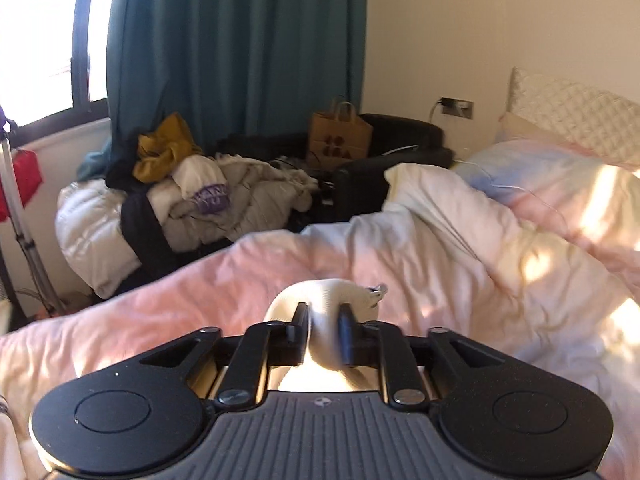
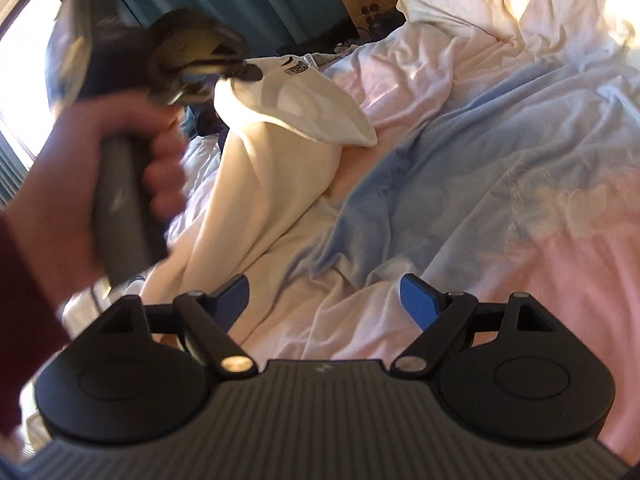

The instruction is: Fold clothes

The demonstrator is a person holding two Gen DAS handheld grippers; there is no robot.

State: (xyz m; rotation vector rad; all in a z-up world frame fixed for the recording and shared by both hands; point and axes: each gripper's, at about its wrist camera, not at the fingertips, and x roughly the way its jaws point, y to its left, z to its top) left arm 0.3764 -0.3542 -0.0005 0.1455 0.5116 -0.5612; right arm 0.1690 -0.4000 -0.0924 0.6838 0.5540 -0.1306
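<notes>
A cream-white garment hangs from my left gripper and drapes down onto the bed. In the left wrist view the left gripper is shut on a bunched fold of the garment, held above the pink duvet. The garment's neck label shows near the pinch. My right gripper is open with blue pads, low over the bedding near the garment's lower part, holding nothing.
The bed is covered by a rumpled pink, white and blue duvet. Beyond it lie a pile of clothes, a paper bag, a teal curtain and a tripod at left.
</notes>
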